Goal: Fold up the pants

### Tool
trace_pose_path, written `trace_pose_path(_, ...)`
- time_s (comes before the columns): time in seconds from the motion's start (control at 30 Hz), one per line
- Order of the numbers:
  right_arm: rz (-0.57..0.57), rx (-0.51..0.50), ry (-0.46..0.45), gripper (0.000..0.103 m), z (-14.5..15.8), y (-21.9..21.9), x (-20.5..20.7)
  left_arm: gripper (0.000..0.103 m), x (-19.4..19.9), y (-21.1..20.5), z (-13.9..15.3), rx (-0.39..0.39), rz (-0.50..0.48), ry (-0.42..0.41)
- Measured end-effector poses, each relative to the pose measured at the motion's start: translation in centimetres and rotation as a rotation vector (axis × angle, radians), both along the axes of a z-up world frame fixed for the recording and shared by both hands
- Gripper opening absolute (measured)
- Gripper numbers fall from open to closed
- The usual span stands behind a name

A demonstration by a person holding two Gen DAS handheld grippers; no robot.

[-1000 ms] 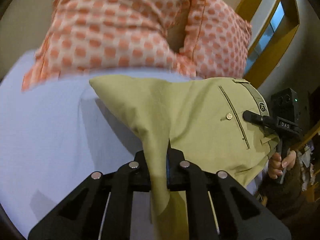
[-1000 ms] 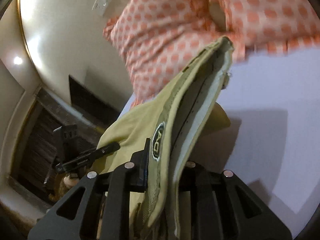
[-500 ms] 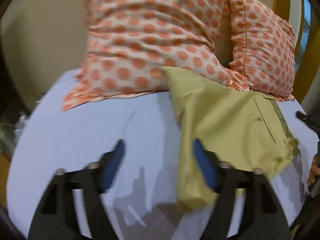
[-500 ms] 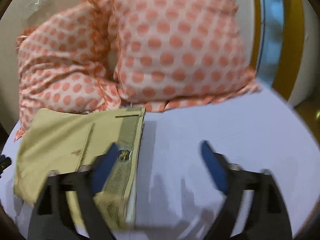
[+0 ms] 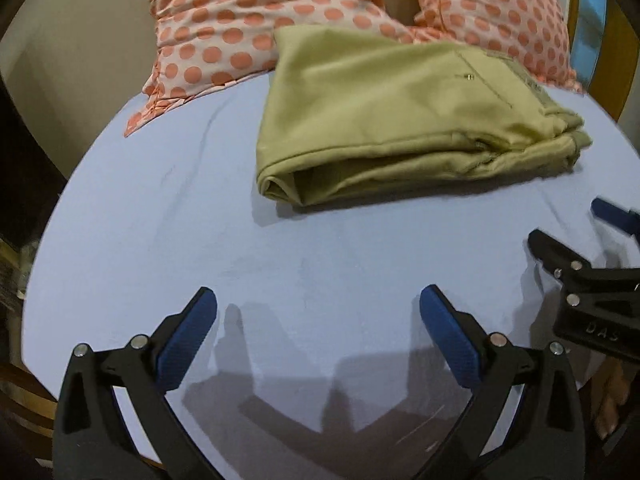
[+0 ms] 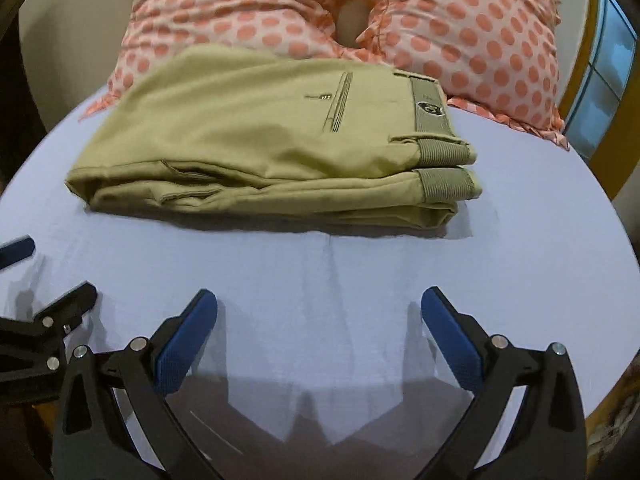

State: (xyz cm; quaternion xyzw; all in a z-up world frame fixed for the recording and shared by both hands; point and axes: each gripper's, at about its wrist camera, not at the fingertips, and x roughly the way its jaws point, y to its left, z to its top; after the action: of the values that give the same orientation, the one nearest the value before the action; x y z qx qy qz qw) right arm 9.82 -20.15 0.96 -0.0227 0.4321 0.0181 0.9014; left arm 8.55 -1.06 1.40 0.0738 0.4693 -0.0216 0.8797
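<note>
The khaki pants [image 5: 384, 112] lie folded in a stacked bundle on the light blue sheet [image 5: 160, 240], their far edge against the pillows. In the right wrist view the pants [image 6: 260, 148] show the back pocket and waistband on top at the right. My left gripper [image 5: 318, 320] is open and empty, over the sheet in front of the pants. My right gripper [image 6: 319, 320] is open and empty, also in front of the pants. It also shows in the left wrist view [image 5: 576, 236] at the right edge. The left gripper's fingertips [image 6: 80, 296] show at the left of the right wrist view.
Two orange polka-dot pillows [image 6: 460, 32] lean at the head of the bed behind the pants. A yellow-framed window [image 6: 604, 76] is at the right. The bed's edges curve away at both sides.
Both grippers let go of the pants and opened. The pants dropped into a folded bundle on the sheet, and both grippers drew back toward the near side of the bed.
</note>
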Motion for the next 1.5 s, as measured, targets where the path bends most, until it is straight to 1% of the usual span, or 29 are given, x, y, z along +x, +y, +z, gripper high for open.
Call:
trace_pose_path(0.1,-0.035,0.062,-0.001,0.102,-0.3,-0.7,-0.4,0.101,0.3,1.3,-0.5,-0.105,0.015,0.018)
trace_pose_path(0.23,-0.048,0.053,-0.018,0.102,-0.5,-0.5,-0.9,0.101,-0.2,1.1,-0.5,-0.1,0.027,-0.015)
trace_pose_path(0.57,-0.041,0.05,-0.035,0.102,-0.5,-0.5,-1.0,0.101,-0.6,1.1,-0.6,-0.101,0.033,-0.064)
trace_pose_path(1.5,-0.038,0.049,-0.036,0.102,-0.6,-0.2,-1.0,0.101,-0.7,1.1,-0.6,-0.101,0.038,-0.083)
